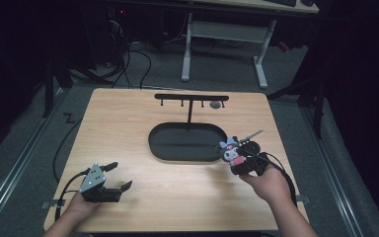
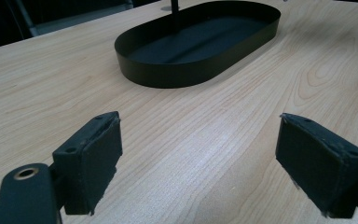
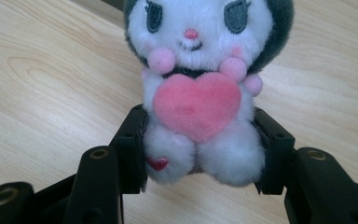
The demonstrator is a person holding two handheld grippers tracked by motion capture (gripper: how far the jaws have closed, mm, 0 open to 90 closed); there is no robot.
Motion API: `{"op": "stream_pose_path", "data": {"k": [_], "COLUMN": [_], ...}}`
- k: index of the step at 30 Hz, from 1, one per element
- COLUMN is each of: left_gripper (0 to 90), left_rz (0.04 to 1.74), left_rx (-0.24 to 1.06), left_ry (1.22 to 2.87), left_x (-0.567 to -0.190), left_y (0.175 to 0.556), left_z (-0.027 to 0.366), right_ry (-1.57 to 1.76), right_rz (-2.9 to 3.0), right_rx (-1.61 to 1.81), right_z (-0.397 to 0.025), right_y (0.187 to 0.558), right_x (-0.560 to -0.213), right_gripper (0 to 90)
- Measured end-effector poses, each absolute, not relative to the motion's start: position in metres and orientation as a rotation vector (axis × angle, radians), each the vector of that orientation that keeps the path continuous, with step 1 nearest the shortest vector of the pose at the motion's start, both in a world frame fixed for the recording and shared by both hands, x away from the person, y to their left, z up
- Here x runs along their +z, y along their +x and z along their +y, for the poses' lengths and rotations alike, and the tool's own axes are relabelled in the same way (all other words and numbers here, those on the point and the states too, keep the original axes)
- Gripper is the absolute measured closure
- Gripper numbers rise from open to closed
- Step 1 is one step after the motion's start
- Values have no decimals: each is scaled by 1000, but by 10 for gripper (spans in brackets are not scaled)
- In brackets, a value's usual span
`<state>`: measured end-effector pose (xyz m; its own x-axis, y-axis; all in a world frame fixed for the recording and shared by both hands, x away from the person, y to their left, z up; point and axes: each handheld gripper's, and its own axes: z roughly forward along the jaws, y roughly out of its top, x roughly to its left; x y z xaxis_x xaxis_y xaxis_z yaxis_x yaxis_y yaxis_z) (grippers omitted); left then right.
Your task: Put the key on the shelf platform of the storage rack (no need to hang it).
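On the table, right side: the right gripper (image 1: 244, 165) is holding a small plush toy (image 1: 230, 150) just beside the right end of the black oval tray (image 1: 187, 142).
Right jaws: they are pinching the plush toy (image 3: 198, 102) low down, one jaw pressing on each side of its body and legs.
Plush toy: it is sitting upright between the jaws, facing the right gripper's camera, and it is hugging a pink heart (image 3: 196, 103) on its tummy. It has a white face, a dark hood and a little red heart on one foot.
Metal chain: a thin silver bit (image 1: 252, 134) is sticking out from the toy's head, pointing up and to the right.
Left gripper (image 1: 111, 183): it is resting low over the wood table (image 1: 128, 128) near the front left corner, well apart from the toy.
Left jaws: they are spread wide with only bare wood (image 2: 200, 154) between them.
Tray: it is lying in the middle of the table, and a thin black stand (image 1: 191, 98) with little hooks is rising from it.
Hands: one hand (image 1: 266, 182) is gripping each gripper from the bottom edge.
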<state>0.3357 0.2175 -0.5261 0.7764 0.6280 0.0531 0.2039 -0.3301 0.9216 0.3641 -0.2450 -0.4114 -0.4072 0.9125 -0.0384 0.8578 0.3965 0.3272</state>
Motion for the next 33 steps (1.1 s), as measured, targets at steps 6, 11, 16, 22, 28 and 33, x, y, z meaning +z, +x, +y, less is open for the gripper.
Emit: {"op": "stream_pose_path", "data": {"k": [6, 11, 16, 22, 28, 33], "left_gripper": [154, 154, 154, 154, 154, 154], "left_rz": [633, 637, 633, 628, 625, 630], "left_rx": [494, 493, 491, 499, 504, 500], "left_ry": [1895, 1893, 1893, 1889, 1888, 1886], "left_x": [-526, -526, -526, -526, -526, -526], "left_y": [336, 336, 336, 335, 334, 334], "left_z": [218, 218, 218, 218, 218, 218], "right_ry": [1551, 1557, 1535, 1510, 1506, 1514], "right_rz": [2460, 2464, 2472, 2480, 2493, 2491], "right_rx": [403, 417, 408, 421, 413, 446], "right_z": [-234, -227, -218, -208, -199, -194], "right_y": [374, 383, 395, 407, 417, 424], "right_x": [-410, -410, -413, -411, -417, -420], "right_gripper": [480, 479, 480, 480, 480, 480]}}
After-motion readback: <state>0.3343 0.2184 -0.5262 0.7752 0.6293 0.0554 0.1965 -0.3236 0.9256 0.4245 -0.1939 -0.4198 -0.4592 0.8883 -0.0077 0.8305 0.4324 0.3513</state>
